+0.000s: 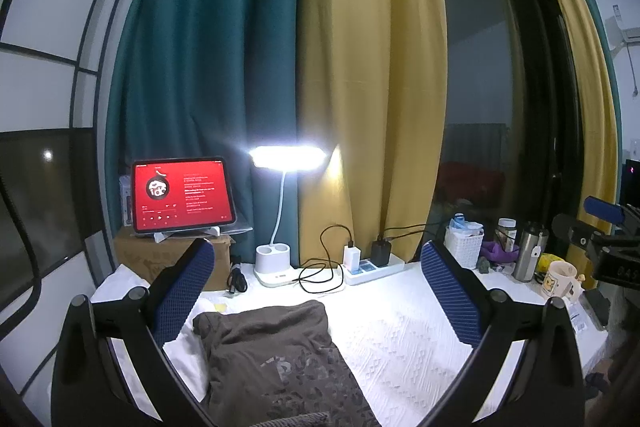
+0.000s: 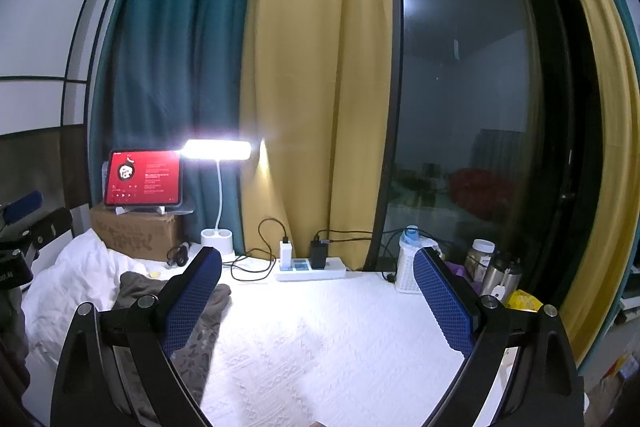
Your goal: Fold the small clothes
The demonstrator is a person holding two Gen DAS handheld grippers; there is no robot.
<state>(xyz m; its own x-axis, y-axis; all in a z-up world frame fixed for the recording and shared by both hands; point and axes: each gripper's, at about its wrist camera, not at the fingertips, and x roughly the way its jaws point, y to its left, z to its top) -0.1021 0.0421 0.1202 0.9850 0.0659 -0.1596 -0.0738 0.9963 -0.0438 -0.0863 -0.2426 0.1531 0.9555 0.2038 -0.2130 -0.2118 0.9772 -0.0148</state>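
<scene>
A grey-brown garment with a faded print (image 1: 276,355) lies folded on the white textured cloth (image 1: 400,339), low in the left wrist view. My left gripper (image 1: 320,279) hovers above it, open, blue pads wide apart, nothing between them. In the right wrist view the same garment (image 2: 200,331) lies at the lower left, partly behind the left finger (image 2: 192,303). My right gripper (image 2: 318,291) stands open over bare white cloth (image 2: 320,339), to the right of the garment. The other gripper's body shows at each view's edge.
At the back stand a lit desk lamp (image 1: 286,157), a power strip with chargers and cables (image 1: 374,261), and a red-screened tablet (image 1: 182,195) on a cardboard box. A white basket (image 1: 464,247), jars, a steel flask and a mug (image 1: 560,279) crowd the right. Crumpled white fabric (image 2: 72,279) lies left.
</scene>
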